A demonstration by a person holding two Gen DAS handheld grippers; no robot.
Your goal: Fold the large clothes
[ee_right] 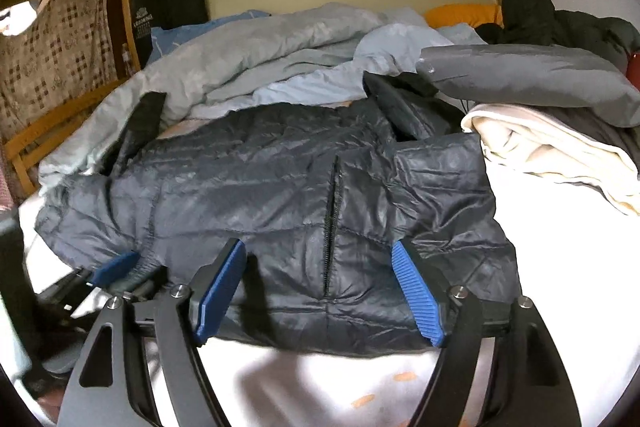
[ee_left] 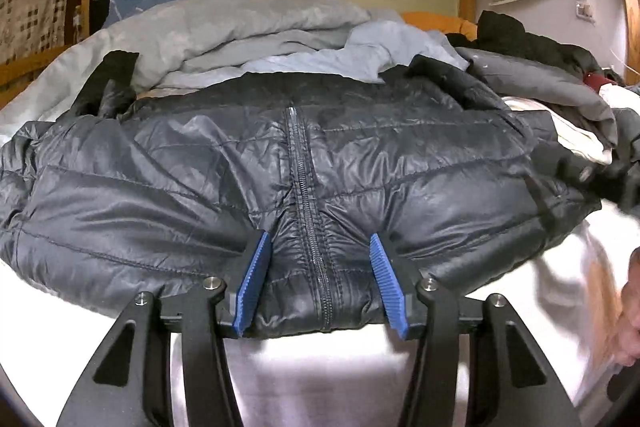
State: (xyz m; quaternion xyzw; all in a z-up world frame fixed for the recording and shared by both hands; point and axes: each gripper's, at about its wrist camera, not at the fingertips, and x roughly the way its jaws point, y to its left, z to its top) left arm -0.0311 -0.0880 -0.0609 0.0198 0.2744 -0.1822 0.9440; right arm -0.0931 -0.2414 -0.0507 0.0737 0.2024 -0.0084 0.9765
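A dark quilted jacket [ee_left: 304, 163] is laid flat across the white bed sheet [ee_right: 320, 383], zipper [ee_left: 306, 203] up. The left tool [ee_left: 320, 267] is set partly open, straddling the zipper at the jacket's near hem, pads clear of the fabric. The right tool [ee_right: 320, 275] is spread wide over the same hem, nothing gripped. A grey duvet [ee_left: 224, 27] is heaped behind the jacket.

white-sheeted bed [ee_right: 320, 379], dark puffer jacket [ee_right: 280, 195] spread flat, grey duvet [ee_right: 256, 47] behind, cream cloth [ee_right: 560, 151]
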